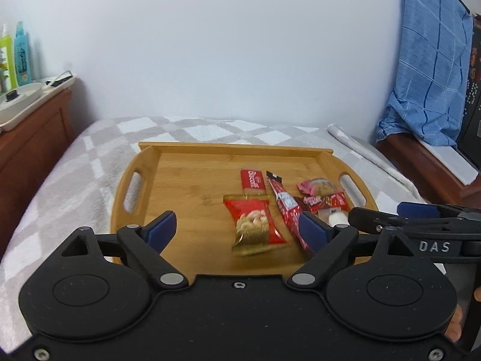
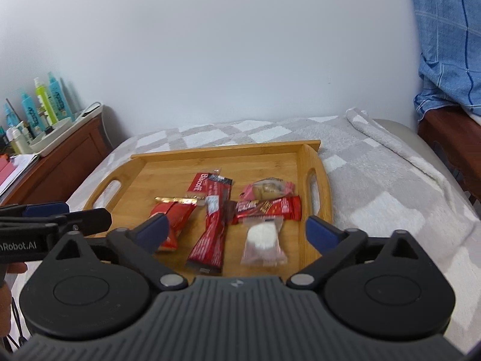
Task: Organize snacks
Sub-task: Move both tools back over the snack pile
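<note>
both grippers held side by side, jaws spread wide

the left gripper (image 1: pixel 237 228) points forward with its blue-padded fingers (image 1: pixel 160 230) far apart and nothing between them. the right gripper (image 2: pixel 237 233) sits just beside it, level with it, equally wide and empty, blue pads (image 2: pixel 320 234) facing inward.

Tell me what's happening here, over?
Left gripper and right gripper: jaws open, empty. Six snacks on the tray, nut pack nearest left. Nothing in the way.
</note>
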`<state>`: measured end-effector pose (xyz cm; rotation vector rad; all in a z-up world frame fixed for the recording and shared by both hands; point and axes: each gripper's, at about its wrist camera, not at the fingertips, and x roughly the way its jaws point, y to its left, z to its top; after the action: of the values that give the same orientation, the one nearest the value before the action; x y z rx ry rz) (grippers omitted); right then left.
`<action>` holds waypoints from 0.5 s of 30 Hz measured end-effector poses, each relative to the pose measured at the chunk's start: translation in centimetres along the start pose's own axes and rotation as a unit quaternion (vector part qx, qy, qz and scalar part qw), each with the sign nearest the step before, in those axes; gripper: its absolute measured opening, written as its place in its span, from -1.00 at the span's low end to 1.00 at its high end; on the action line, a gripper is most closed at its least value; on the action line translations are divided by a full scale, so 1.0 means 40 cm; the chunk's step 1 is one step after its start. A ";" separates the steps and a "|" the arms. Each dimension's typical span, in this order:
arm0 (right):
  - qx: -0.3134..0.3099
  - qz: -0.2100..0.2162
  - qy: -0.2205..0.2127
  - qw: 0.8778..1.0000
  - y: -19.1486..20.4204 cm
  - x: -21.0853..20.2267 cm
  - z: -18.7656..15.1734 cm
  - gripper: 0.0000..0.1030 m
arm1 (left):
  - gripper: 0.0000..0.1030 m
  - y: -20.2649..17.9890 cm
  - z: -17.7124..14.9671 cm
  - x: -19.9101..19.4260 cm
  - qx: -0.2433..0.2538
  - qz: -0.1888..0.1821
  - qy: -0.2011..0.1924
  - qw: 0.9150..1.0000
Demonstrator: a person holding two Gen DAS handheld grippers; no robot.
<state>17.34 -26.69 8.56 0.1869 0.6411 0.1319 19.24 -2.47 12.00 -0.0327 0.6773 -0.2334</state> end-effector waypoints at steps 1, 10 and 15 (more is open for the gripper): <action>-0.003 0.001 -0.002 1.000 0.004 -0.012 -0.010 1.00 | 0.74 0.001 -0.011 -0.015 -0.001 -0.001 -0.003 1.000; -0.037 -0.008 -0.027 0.999 0.042 -0.093 -0.099 1.00 | 0.86 -0.001 -0.103 -0.089 -0.003 0.001 -0.010 1.000; -0.053 -0.014 -0.026 0.998 0.054 -0.115 -0.146 1.00 | 0.88 0.002 -0.148 -0.120 0.003 0.008 -0.015 1.000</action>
<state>10.03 -24.66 7.12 0.0779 0.5841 0.1333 11.93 -1.05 10.36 -0.0249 0.6459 -0.2192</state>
